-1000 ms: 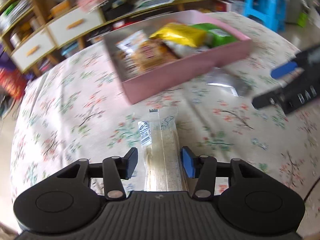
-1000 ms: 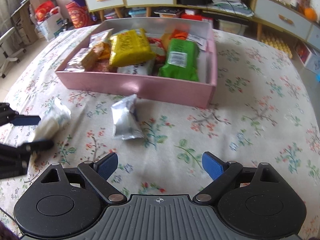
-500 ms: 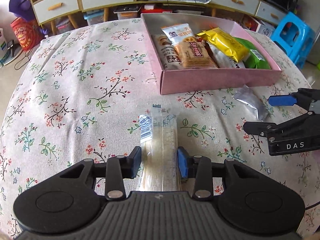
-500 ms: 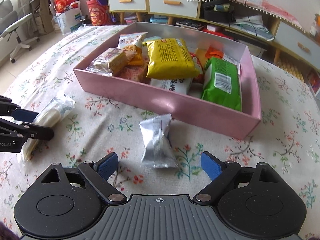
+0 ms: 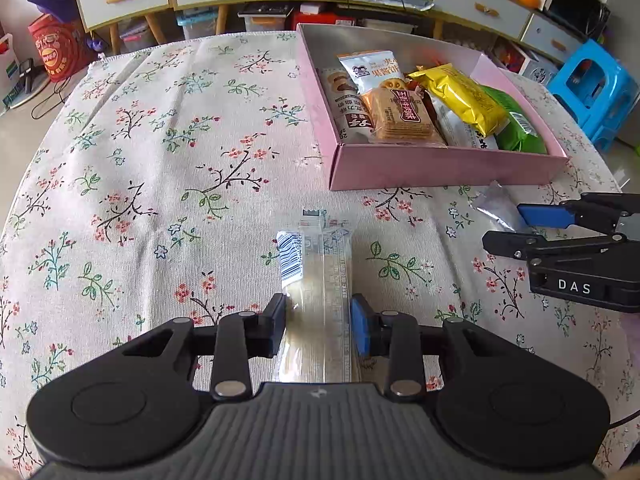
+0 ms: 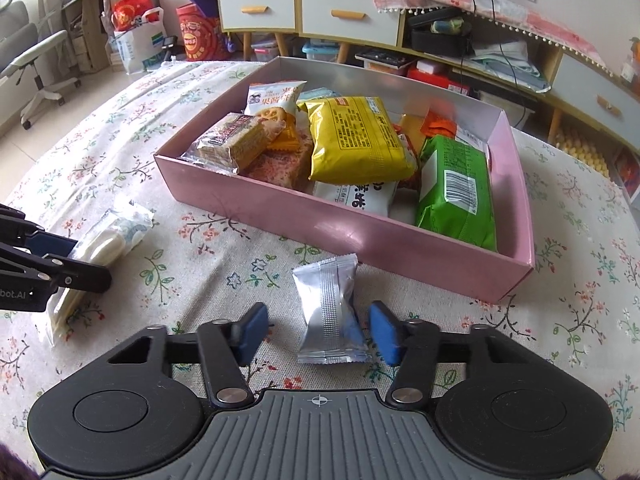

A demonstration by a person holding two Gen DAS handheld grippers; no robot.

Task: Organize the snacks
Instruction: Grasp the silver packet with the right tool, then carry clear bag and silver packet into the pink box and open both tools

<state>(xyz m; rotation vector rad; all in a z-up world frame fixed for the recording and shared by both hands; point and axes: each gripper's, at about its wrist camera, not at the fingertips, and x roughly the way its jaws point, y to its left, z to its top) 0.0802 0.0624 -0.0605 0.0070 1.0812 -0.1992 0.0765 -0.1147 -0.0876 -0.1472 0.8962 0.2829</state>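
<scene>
We are pinching a long clear-wrapped wafer pack [image 5: 320,292] between the fingers of our left gripper [image 5: 319,330], both pads pressing against the wrapper's sides while the pack is lying flat on the floral tablecloth [image 5: 160,168] and pointing away from us. Our right gripper [image 6: 316,334] is sitting with its jaws parted around a small silver foil packet [image 6: 330,312]; the right blue pad is just beside the packet's edge, though we cannot tell whether it is touching, and the left pad is standing apart from it with cloth showing between. The packet is resting on the cloth, just in front of the near wall of the pink box [image 6: 360,236]. Inside that box, snacks are lying piled together: a yellow bag [image 6: 356,140] on top near the middle, a green bag [image 6: 456,188] along the right side, a white pack with black lettering [image 6: 354,198] under the yellow one, and a clear pack of square crackers [image 6: 230,142] at the left end. From the left wrist view, the box is lying ahead and to the right of the wafer pack, well apart from it. Beyond the table, low cabinets with white drawers [image 6: 258,10] are lining the wall, and a blue plastic stool [image 5: 592,88] is standing off to the right.
</scene>
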